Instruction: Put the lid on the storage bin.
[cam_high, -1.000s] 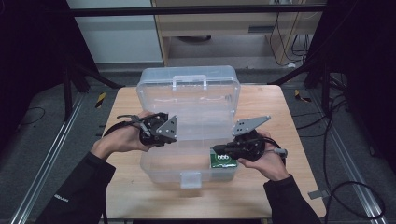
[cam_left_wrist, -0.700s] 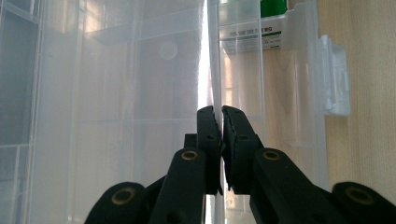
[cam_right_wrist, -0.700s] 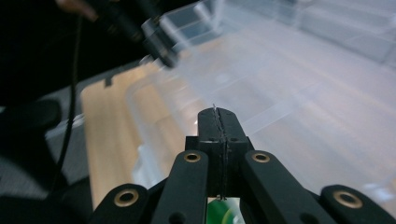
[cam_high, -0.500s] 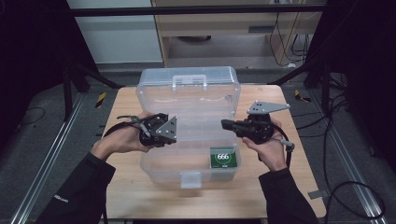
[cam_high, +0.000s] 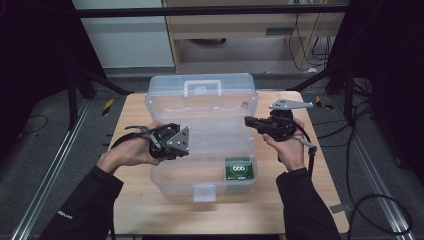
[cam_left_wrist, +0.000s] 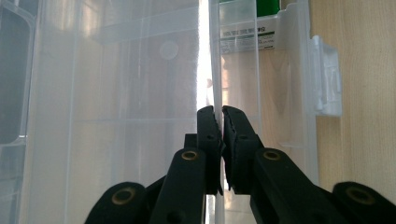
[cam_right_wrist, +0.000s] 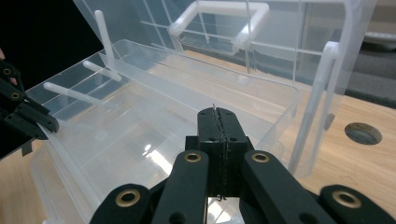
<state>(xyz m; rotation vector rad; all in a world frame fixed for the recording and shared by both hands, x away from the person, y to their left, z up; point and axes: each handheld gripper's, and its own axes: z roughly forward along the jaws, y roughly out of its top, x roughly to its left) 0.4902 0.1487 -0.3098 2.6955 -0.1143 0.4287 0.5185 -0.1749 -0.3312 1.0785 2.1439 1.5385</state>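
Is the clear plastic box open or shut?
Open: the clear plastic box's lid stands raised behind, with a green pack lying inside.

Glossy clear plastic box (cam_high: 200, 125) on a matt wooden table (cam_high: 280, 210).

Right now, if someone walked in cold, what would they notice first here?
The big clear plastic box in the middle of the wooden table, its lid raised behind. The left gripper is clamped on the box's left wall, and a green packet lies in the near right corner inside. The right gripper is shut and empty at the box's right edge.
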